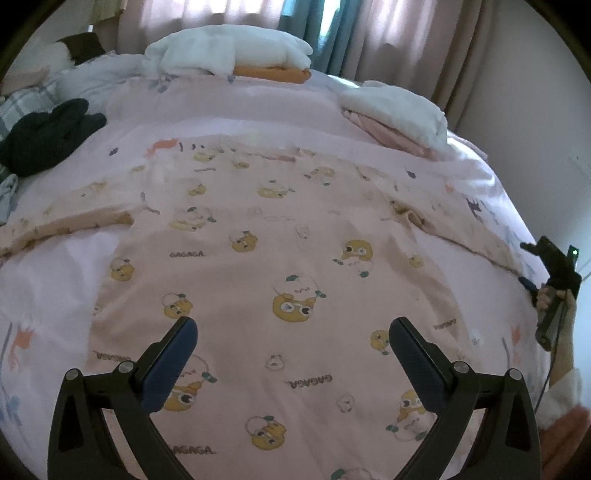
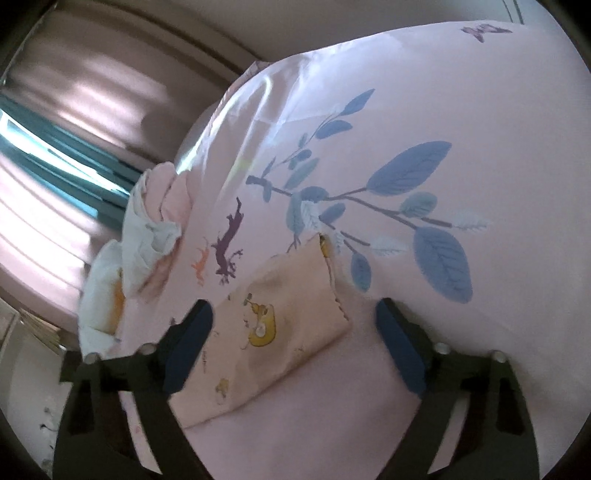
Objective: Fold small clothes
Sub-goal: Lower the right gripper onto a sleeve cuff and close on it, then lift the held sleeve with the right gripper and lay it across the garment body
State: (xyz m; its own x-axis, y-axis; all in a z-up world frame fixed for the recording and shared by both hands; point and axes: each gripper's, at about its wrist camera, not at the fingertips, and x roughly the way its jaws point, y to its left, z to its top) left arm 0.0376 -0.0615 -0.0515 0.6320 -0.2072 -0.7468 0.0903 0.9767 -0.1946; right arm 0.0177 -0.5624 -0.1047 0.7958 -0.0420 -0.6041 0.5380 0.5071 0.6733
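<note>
**Shirt spread flat, right sleeve ready to take**

Shirt (image 1: 258, 266), pink with duck prints, lies face up across the bed (image 1: 55, 295), both sleeves out. Your right gripper (image 2: 291, 325) stands part open around the sleeve cuff (image 2: 295, 295), pads not yet pressing. Your left gripper (image 1: 291, 350) hovers wide open and empty over the hem. Pinch only the cuff, not the cover, then carry it inward.

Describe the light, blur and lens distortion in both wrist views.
Left wrist view: dim, backlit by the curtains; fisheye bulges the bed; the shirt is fairly sharp, though its far part is softer. Right wrist view: tilted; window and curtains smeared by blur, glare on the sheet's fold, and the sleeve fairly sharp.
</note>
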